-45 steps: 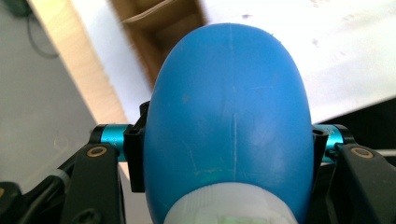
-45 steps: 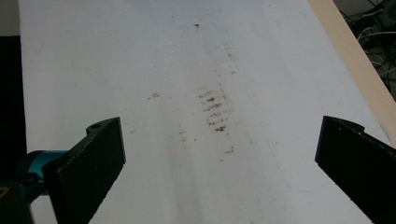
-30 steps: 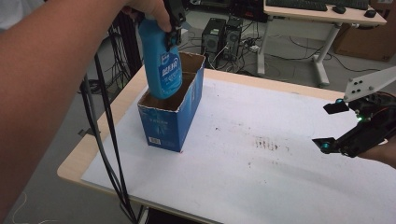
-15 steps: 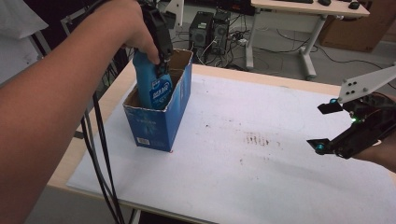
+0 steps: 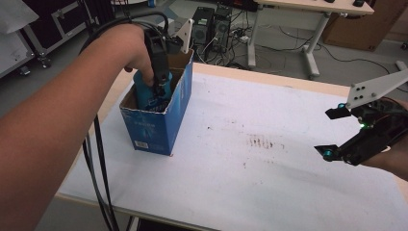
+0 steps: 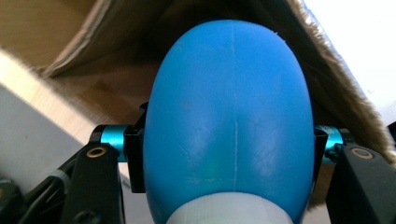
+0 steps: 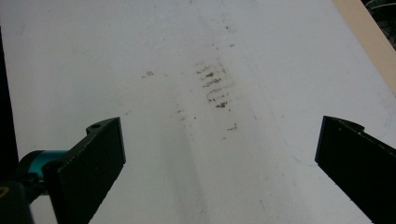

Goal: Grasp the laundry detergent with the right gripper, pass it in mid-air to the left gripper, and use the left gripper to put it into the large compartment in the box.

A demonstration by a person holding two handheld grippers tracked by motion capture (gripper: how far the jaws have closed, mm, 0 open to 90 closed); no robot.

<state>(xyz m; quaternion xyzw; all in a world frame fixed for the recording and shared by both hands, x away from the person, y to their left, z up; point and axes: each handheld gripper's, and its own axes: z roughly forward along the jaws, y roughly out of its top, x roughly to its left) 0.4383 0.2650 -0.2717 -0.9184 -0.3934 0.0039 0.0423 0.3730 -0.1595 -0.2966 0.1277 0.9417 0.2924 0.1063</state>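
The left gripper [image 5: 159,84], jaws clamped on the blue bottle [image 6: 229,121], lowers it into the box [image 5: 161,122]. Next, I judge, release and lift clear. The right gripper [image 5: 337,132] hangs with jaws apart over the desk [image 5: 250,183].

Left forearm [image 5: 62,139] extends across the box [image 5: 159,125], wrist bent downward. Left gripper [image 5: 159,89] points straight down inside the box, jaws clamped on the blue bottle [image 6: 229,116]. Right gripper [image 5: 344,139] hovers well right of the box, roughly level, jaws spread wide and holding nothing.
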